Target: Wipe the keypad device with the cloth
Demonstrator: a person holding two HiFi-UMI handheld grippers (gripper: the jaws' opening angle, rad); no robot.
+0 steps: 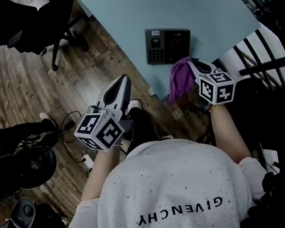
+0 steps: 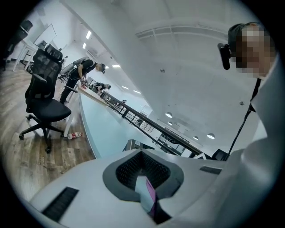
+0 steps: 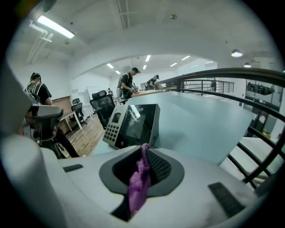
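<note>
The black keypad device (image 1: pixel 168 45) is mounted on a pale blue panel (image 1: pixel 180 1). In the right gripper view the keypad device (image 3: pixel 131 124) stands just beyond the jaws, keys on its left and a dark screen on its right. My right gripper (image 1: pixel 193 66) is shut on a purple cloth (image 1: pixel 179 77), which hangs just below the device without touching it. The same cloth (image 3: pixel 138 182) is pinched between the jaws of the right gripper (image 3: pixel 144 153). My left gripper (image 1: pixel 120 85) hovers left of the device, shut and empty, and in its own view the left gripper (image 2: pixel 142 173) points along the panel.
A black office chair (image 1: pixel 41 20) stands on the wood floor at upper left, and it shows as an office chair (image 2: pixel 44 102) in the left gripper view too. A dark railing (image 1: pixel 266 63) runs at the right. People (image 3: pixel 127 84) stand at a desk far behind. Cables lie on the floor at left.
</note>
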